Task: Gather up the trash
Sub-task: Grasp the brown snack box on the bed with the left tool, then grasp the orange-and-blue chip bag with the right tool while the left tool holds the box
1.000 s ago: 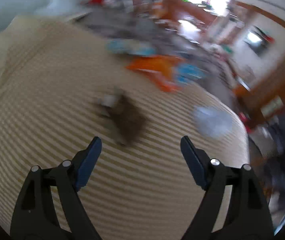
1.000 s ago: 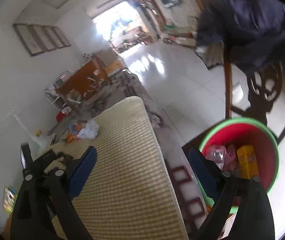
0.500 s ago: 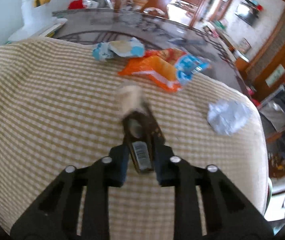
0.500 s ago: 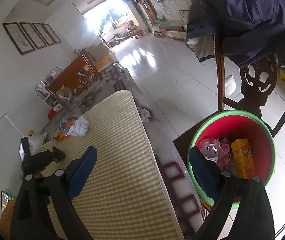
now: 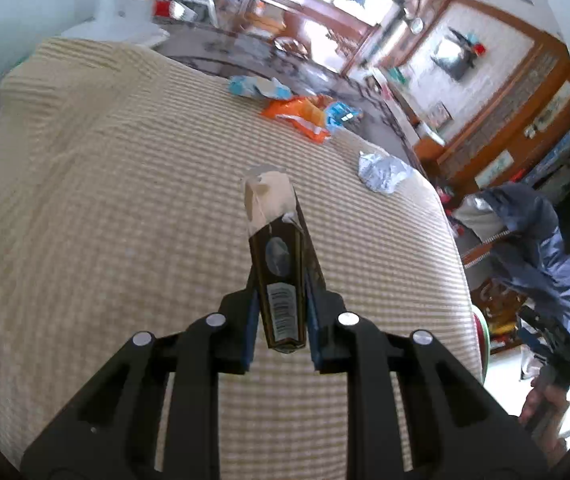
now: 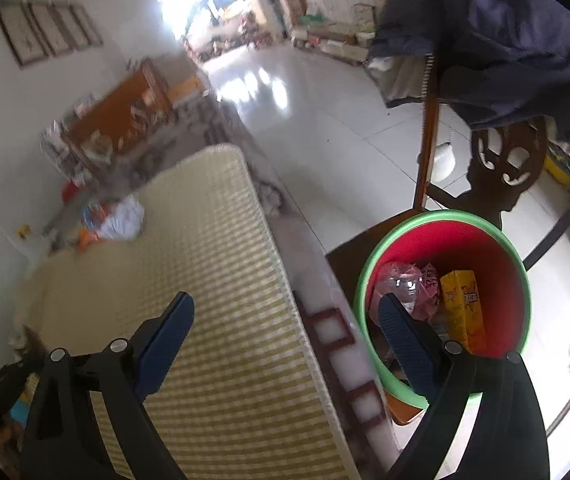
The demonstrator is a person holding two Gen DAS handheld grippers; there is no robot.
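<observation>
While carrying: keep the squeeze firm and the box level; swing toward the bin, let go only once above its rim.
Left gripper [image 5: 279,312]: clamped on a dark carton [image 5: 279,280], jaws having just closed on its sides.
Carton: between the pads, pale torn end pointing ahead, clear of the checked cloth [image 5: 105,200].
Right gripper [image 6: 285,322]: jaws apart, nothing between.
Bin [image 6: 445,216]: just beyond the right-hand finger, part-filled.
Remaining wrappers [image 5: 297,114]: far ahead of the left gripper.
</observation>
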